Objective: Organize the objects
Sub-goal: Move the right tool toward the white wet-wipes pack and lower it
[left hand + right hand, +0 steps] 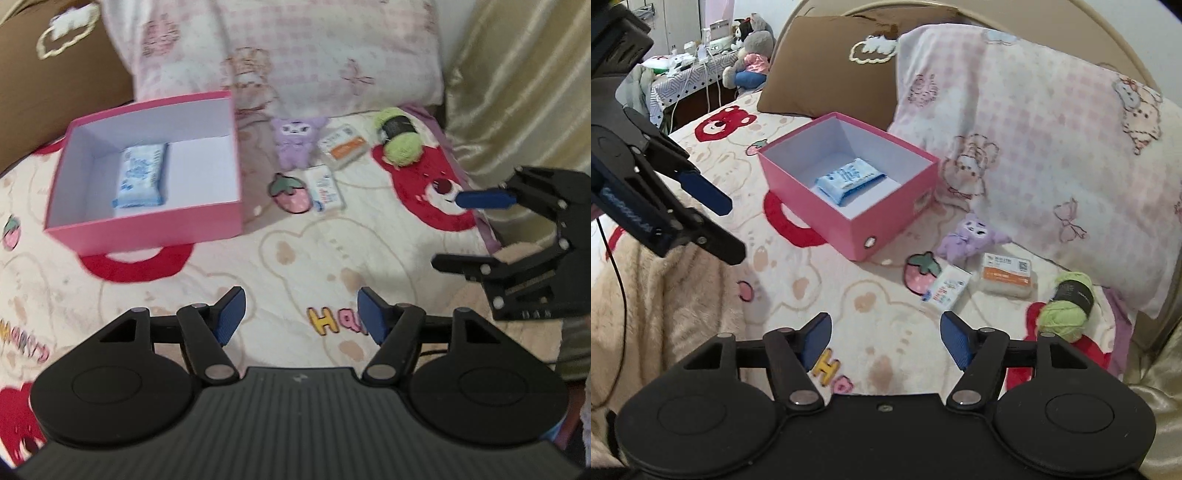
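My left gripper (299, 317) hangs over the bed (280, 266) with its jaws spread and nothing between them; in the right wrist view it (726, 229) shows at the left edge, jaws also apart.

Toward the head of the bed on the left sits the pink box (147, 225), open at the top, just in front of the brown pillow (827, 66). Inside it a blue pack (142, 177) lies flat on the white floor, nearer the left wall. The box (886, 221) is well apart from both my grippers.

Just right of the box the loose things lie in a cluster below the pink pillow (295, 51). First comes the strawberry (291, 194), flat on the blanket. Behind it, touching the pillow's lower edge, lies the purple plush (297, 142). Just beside the strawberry is a white carton (327, 188), and behind that an orange-labelled pack (343, 146). Farthest right, near the bed's right edge, rests the green yarn (400, 138) with a dark band around its middle.

My right gripper (884, 341) hovers above the blanket in front of this cluster, jaws spread wide and holding nothing; the carton (947, 290) is the nearest thing ahead. From the left wrist view it (469, 230) comes in from the right edge, jaws open.
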The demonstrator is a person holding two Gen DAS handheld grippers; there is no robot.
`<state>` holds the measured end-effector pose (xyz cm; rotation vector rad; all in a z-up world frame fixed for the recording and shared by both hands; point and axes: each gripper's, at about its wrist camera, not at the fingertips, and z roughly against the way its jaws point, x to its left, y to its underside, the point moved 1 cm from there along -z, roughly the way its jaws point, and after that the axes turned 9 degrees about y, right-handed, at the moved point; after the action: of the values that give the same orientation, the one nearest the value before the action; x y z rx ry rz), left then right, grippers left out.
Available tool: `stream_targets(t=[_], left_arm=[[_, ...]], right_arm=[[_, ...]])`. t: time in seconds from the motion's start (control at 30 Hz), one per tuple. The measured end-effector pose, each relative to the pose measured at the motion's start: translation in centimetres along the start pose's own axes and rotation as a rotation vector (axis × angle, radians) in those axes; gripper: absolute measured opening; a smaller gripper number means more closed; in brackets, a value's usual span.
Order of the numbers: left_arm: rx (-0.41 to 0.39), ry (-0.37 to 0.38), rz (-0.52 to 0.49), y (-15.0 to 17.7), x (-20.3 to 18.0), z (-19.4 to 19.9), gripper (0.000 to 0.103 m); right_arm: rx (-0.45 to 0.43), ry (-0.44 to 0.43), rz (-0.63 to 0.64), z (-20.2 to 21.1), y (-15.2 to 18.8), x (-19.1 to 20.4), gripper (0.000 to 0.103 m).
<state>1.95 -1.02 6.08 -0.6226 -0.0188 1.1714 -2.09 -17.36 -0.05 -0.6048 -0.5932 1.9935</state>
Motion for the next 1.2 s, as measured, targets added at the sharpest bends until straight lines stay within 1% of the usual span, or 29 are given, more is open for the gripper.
stream_targets(t=[0.03, 0.2, 0.43, 0.5, 0.57, 0.63, 0.7, 0.77, 0.83, 0.9, 1.0, 1.07, 1.13, 1.2], left_arm=[[-0.001, 0.004, 0.001, 0.0, -0.2, -0.4, 0.070], [-0.013, 0.033, 0.027, -0.2, -0.8, -2.4, 0.071], [-0.088, 0.001, 0.028, -0.6, -1.2, -4.8, 0.072], [-0.089, -0.004, 0.012, -0.8, -1.5, -5.9, 0.072], [-0.094, -0.007, 0.005, -1.1, -1.7, -6.8, 0.072], [-0.114, -0.015, -0.009, -1.3, -1.9, -7.8, 0.073], [-0.137, -0.018, -0.022, -1.5, -2.1, -9.0, 0.073], [-0.122, 0.013, -0.018, -1.7, -2.1, -10.4, 0.073], [-0.134, 0.044, 0.008, -1.8, -1.8, -11.6, 0.073], [-0.159, 0.050, 0.016, -1.9, -1.7, -12.7, 0.073], [-0.185, 0.028, 0.013, -2.1, -1.6, -14.5, 0.073], [-0.228, 0.019, 0.029, -2.1, -1.3, -15.7, 0.073], [-0.260, 0.022, 0.041, -2.3, -0.9, -16.7, 0.073], [-0.270, 0.021, 0.040, -2.4, -0.4, -17.8, 0.073]], right_arm=[[0.000, 0.005, -0.007, -0.2, 0.4, -0.4, 0.070], [-0.001, 0.037, -0.027, -1.8, 2.0, -2.3, 0.071], [-0.007, 0.036, -0.074, -3.8, 2.4, -4.1, 0.071], [-0.013, 0.029, -0.119, -4.4, 2.3, -5.0, 0.071], [-0.016, 0.020, -0.190, -5.0, 2.1, -6.2, 0.071], [-0.018, -0.011, -0.272, -5.6, 2.0, -7.4, 0.071], [0.013, -0.083, -0.359, -6.5, 1.8, -8.7, 0.071], [0.024, -0.114, -0.411, -7.2, 1.7, -9.3, 0.071], [0.039, -0.117, -0.432, -7.9, 1.5, -9.5, 0.071], [0.063, -0.118, -0.444, -8.8, 1.2, -9.6, 0.071], [0.110, -0.122, -0.474, -10.5, 0.6, -9.8, 0.071], [0.138, -0.119, -0.487, -11.6, 0.3, -9.9, 0.071], [0.153, -0.115, -0.510, -12.6, -0.1, -9.9, 0.071], [0.165, -0.114, -0.557, -13.6, -0.4, -10.2, 0.071]])
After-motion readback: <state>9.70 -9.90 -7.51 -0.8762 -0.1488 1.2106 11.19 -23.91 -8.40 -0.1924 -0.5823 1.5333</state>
